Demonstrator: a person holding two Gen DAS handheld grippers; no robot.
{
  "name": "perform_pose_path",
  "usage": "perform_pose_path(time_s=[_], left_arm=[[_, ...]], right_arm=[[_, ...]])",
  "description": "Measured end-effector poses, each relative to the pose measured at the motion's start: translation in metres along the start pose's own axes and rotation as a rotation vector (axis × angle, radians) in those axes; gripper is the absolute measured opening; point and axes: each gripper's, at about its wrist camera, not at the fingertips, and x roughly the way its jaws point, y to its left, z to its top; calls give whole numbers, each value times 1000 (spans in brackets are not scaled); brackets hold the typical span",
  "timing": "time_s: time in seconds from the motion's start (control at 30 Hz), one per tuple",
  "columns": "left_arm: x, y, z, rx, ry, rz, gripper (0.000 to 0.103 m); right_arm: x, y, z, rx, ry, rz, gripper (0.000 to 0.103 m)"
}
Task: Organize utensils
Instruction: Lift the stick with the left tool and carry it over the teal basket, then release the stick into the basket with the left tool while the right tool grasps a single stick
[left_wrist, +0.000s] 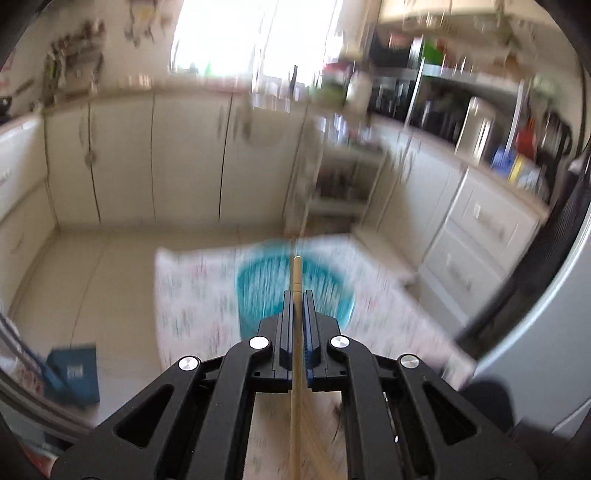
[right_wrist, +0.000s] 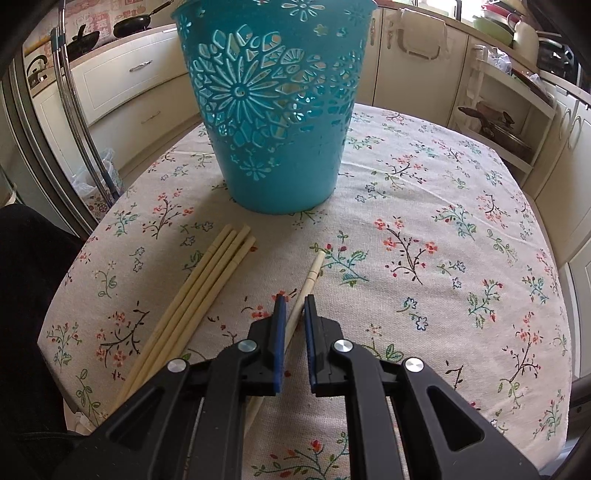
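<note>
My left gripper (left_wrist: 296, 293) is shut on a wooden chopstick (left_wrist: 296, 273) and holds it high above the teal basket (left_wrist: 258, 280), which looks blurred on the floral tablecloth below. In the right wrist view the teal openwork basket (right_wrist: 280, 122) stands upright on the table. A bundle of several chopsticks (right_wrist: 199, 291) lies in front of it to the left. A single chopstick (right_wrist: 310, 280) lies apart, and my right gripper (right_wrist: 294, 299) is open with its fingers on either side of it, low over the cloth.
The round table with floral cloth (right_wrist: 443, 240) fills the right wrist view. A steel fridge (right_wrist: 44, 122) stands at left, cream cabinets (right_wrist: 417, 59) behind, an open shelf with pots (right_wrist: 498, 122) at right. A blue box (left_wrist: 74, 373) lies on the floor.
</note>
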Motion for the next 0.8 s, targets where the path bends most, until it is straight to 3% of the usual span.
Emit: perform_pose_path(time_s=[0.2,0.27,0.37,0.57,0.8], left_arm=[[-14,-13,53,2,-244,38,5],[-6,-14,58,-13,-364,58,5],[20,-10,60,-65,-443,92,5],[77,9,57,-158,-445,153,5],[97,32,46,-215,-449,165,5]], right_arm=[[1,0,0,3,-4,3,11],[1,0,0,5,-7,4,11],[1,0,0,8,-10,7,11],[1,-1,0,11,-17,11,11],[2,-1,1,19,-24,17,11]])
